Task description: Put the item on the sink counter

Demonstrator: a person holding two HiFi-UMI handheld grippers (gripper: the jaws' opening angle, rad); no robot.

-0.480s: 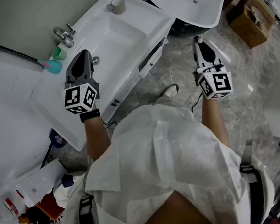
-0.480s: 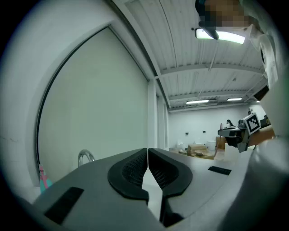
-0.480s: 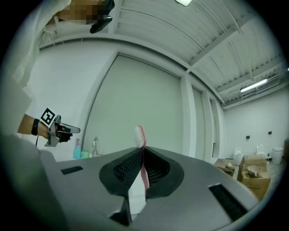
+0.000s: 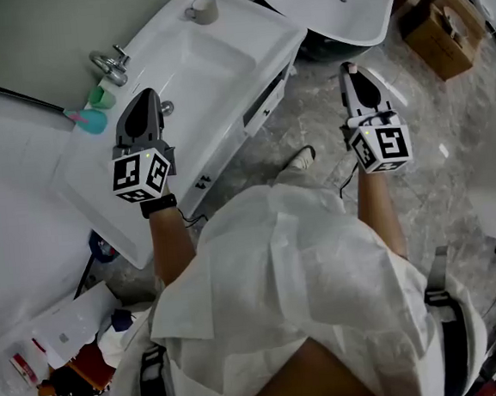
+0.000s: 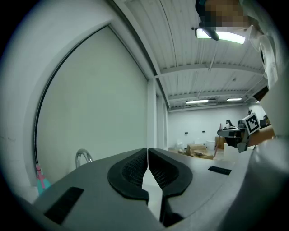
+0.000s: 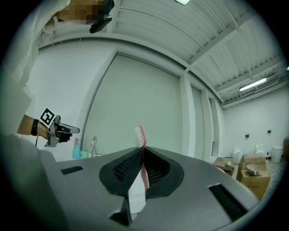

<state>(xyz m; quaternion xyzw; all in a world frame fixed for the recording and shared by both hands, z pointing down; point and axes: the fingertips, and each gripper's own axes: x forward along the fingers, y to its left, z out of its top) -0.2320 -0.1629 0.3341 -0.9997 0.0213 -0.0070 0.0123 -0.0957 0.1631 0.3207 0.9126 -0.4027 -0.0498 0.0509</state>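
Observation:
My right gripper [image 6: 142,159] is shut on a pink and white toothbrush [image 6: 140,135], whose bristled head sticks up past the jaws. In the head view this right gripper [image 4: 351,69] hangs over the marbled floor, to the right of the white sink counter [image 4: 101,193] and well apart from it. The left gripper [image 4: 143,98] hovers above the counter's front part, beside the sink basin [image 4: 206,67]. Its jaws meet with nothing between them in the left gripper view [image 5: 147,155].
A chrome faucet [image 4: 107,65], a green cup [image 4: 101,96] and a teal bottle [image 4: 93,120] stand at the counter's back left. A beige roll [image 4: 202,10] sits at its far end. A round white basin [image 4: 328,5] and a cardboard box [image 4: 445,33] lie beyond on the floor.
Both grippers keep nearly the same places; only the head view has shifted slightly.

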